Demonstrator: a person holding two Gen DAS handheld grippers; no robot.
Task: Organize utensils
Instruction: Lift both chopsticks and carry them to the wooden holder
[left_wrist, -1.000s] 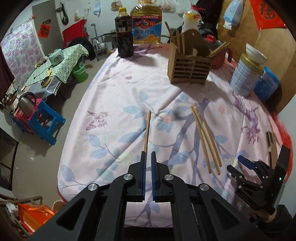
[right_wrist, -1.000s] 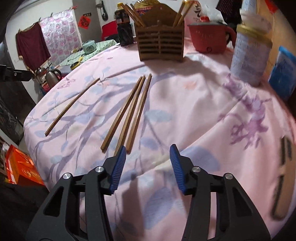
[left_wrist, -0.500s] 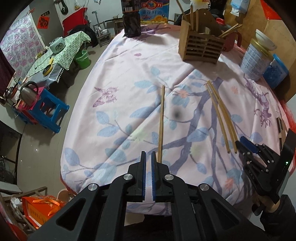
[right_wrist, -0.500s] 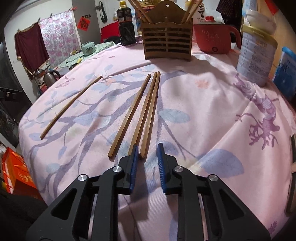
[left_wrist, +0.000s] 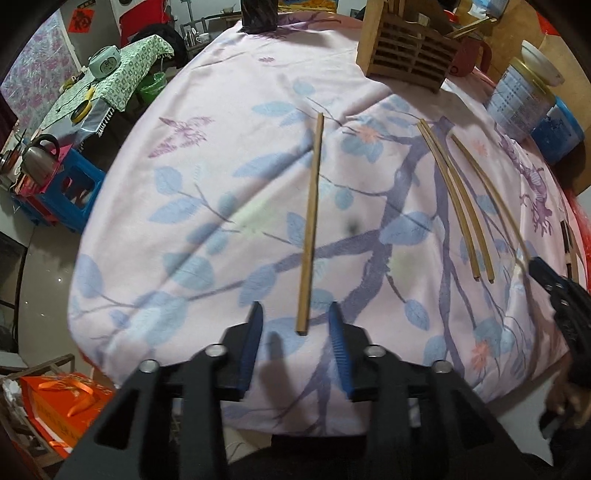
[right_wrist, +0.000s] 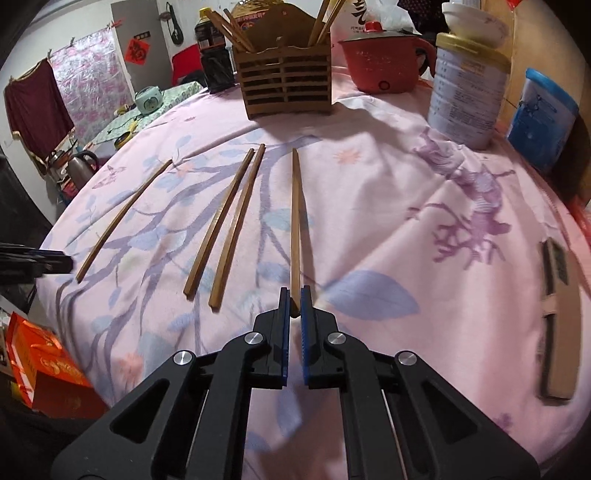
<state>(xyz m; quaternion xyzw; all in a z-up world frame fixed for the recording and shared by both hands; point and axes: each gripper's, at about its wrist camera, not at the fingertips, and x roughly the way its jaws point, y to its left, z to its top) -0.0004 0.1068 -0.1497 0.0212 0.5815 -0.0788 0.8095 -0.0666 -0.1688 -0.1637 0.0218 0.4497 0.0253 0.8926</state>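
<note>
My left gripper (left_wrist: 295, 314) is open, its jaws on either side of the near end of a single wooden chopstick (left_wrist: 312, 221) lying on the pink floral cloth. My right gripper (right_wrist: 294, 295) is shut on the near end of another chopstick (right_wrist: 295, 218), which points toward the wooden utensil holder (right_wrist: 286, 86). Two more chopsticks (right_wrist: 225, 225) lie side by side to its left, and the single one (right_wrist: 123, 216) lies further left. The holder (left_wrist: 406, 62) has several chopsticks standing in it.
A white tin with a bowl on top (right_wrist: 467, 96), a blue tub (right_wrist: 541, 122) and a red pot (right_wrist: 382, 62) stand at the back right. A dark bottle (right_wrist: 214, 55) stands left of the holder. A flat brown bar (right_wrist: 559, 321) lies at the right edge.
My left gripper has opened and come down around the single chopstick's near end. My right gripper has shut on one chopstick of the group and drawn it away to the right.
</note>
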